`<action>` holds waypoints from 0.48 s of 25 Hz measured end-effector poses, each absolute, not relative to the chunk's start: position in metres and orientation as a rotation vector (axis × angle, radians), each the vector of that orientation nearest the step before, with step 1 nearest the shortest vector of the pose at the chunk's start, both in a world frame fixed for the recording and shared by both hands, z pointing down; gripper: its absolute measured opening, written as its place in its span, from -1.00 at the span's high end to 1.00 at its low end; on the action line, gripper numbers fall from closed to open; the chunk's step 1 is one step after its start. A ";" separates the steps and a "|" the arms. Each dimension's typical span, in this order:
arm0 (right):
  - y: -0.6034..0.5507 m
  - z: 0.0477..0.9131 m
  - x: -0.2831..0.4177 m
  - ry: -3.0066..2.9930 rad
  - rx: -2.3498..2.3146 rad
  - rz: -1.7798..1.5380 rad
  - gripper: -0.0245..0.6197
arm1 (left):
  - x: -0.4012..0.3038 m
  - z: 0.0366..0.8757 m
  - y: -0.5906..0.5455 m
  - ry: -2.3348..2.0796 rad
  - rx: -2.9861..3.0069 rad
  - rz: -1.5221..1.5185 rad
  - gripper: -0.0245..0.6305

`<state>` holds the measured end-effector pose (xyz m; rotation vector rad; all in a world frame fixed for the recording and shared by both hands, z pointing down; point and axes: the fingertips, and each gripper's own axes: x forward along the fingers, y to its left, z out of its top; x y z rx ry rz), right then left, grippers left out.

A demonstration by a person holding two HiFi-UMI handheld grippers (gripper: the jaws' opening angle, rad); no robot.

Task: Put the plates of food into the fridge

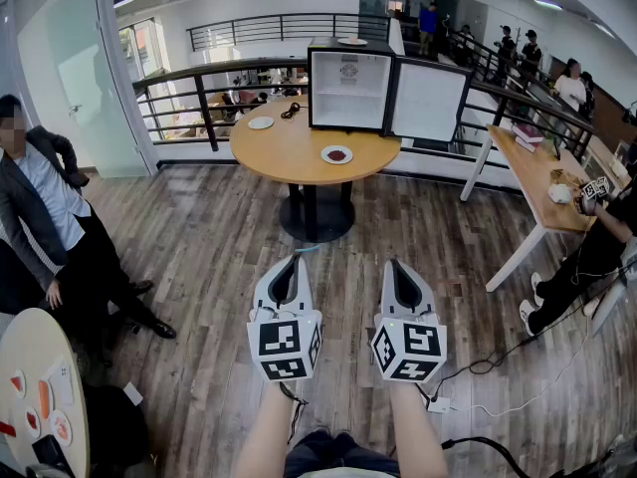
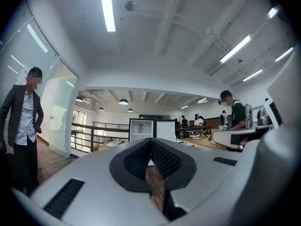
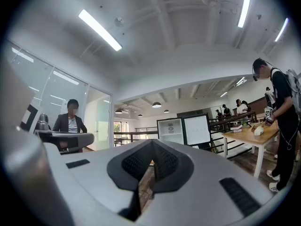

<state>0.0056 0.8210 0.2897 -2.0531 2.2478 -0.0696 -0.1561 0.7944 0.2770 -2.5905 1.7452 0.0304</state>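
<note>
Grippers: 2. The left gripper point(image 1: 289, 261) and right gripper point(image 1: 399, 265) both have their jaws closed tip to tip, with nothing held.
Plates: 3. The plate of food point(image 1: 336, 154) and white plate point(image 1: 261, 122) lie apart on the table; the third plate point(image 1: 351, 41) sits on top of the fridge.
Fridge point(image 1: 348, 93): 1. Boxy, black shell, white inside, door open, standing on the table's far side.
Table point(image 1: 289, 157): 1. Round, wooden top.
Writing: fridge label too small to read.

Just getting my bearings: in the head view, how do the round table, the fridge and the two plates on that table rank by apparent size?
1. round table
2. fridge
3. plate with red food and white plate: these look too alike to rank. The food plate seems slightly bigger, but it sits nearer the camera.
</note>
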 end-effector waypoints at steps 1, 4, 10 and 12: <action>0.821 0.291 0.006 2.247 -2.055 -0.070 0.89 | -0.155 0.278 0.794 1.744 -2.592 0.033 0.91; 0.821 0.292 0.007 2.246 -2.058 -0.065 0.89 | -0.154 0.280 0.794 1.742 -2.598 0.039 0.91; 0.822 0.292 0.010 2.241 -2.060 -0.064 0.89 | -0.152 0.278 0.794 1.741 -2.599 0.044 0.91; 0.823 0.291 0.012 2.238 -2.061 -0.063 0.89 | -0.151 0.277 0.794 1.741 -2.598 0.047 0.91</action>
